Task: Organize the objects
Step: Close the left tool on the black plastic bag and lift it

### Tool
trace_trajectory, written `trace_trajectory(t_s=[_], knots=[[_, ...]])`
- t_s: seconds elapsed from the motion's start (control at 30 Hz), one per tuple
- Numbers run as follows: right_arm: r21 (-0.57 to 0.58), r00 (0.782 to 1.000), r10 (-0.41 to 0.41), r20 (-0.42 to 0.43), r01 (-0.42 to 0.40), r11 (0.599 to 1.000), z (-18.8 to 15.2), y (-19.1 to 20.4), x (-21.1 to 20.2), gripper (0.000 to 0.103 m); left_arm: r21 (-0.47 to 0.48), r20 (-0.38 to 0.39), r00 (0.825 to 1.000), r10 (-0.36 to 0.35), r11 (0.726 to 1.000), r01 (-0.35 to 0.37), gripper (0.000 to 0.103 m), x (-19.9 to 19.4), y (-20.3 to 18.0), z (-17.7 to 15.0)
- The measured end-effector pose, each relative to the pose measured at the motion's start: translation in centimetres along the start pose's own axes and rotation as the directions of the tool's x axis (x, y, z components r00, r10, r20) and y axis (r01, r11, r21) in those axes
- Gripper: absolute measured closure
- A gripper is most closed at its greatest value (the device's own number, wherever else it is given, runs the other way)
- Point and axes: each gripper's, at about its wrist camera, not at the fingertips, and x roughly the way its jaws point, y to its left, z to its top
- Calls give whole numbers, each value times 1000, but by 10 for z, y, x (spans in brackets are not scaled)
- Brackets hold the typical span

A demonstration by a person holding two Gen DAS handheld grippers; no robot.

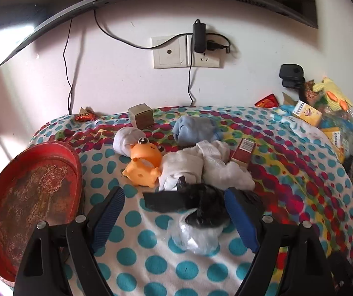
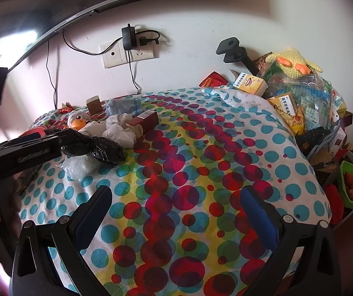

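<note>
A crumpled black plastic bag (image 1: 196,203) lies on the dotted cloth (image 1: 151,266) covering the table, partly over a clear plastic bag (image 1: 196,236). The left gripper (image 1: 176,212) hangs over the black bag with its jaws wide apart, the bag between them, not visibly pinched. Just behind the black bag sit white socks (image 1: 201,165) and an orange toy (image 1: 144,165); a red-brown box (image 1: 243,151) stands beside the socks. Left of the black bag rests a red round tray (image 1: 28,197). The right gripper (image 2: 176,219) hovers to the bag's right over bare cloth, its jaws apart and empty.
</note>
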Motion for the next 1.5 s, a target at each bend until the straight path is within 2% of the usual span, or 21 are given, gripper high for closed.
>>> trace_trajectory(t_s=[0.3,0.73,0.8,0.87,0.9,0.93,1.0,1.13,1.17,1.3,1.5], knots=[[48,1000,12,-1,-12,999,3,-15,0,0,4,-42,997,71,997,-71,18,15,-15,-3],[46,999,33,-31,-31,998,-1,-13,7,0,-55,-63,996,68,996,-72,18,23,-13,-4],[50,999,32,-37,-31,998,-2,-14,8,0,-45,-55,997,60,997,-63,30,22,-16,-6],[54,999,30,-38,-28,998,-2,-15,9,0,-28,-45,998,49,998,-50,49,20,-20,-6],[57,999,32,-38,-29,998,-2,-15,9,0,-18,-43,998,45,999,-46,52,20,-23,-6],[57,999,33,-38,-30,998,-2,-15,9,0,-12,-44,998,37,999,-38,60,19,-25,-6],[56,999,33,-42,-30,998,-2,-15,10,0,0,-43,999,30,1000,-30,64,18,-31,-6],[54,998,37,-45,-34,998,-3,-13,10,0,12,-27,1000,7,1000,-7,80,13,-36,-6],[54,998,37,-44,-34,998,-3,-13,10,0,11,-26,1000,-2,1000,2,100,12,-36,-6],[58,998,36,-44,-33,998,-3,-13,10,0,16,-13,999,-32,999,33,100,4,-37,-4],[66,998,41,-40,-38,997,-1,-15,7,0,4,13,999,-40,999,40,100,-8,-32,-2]])
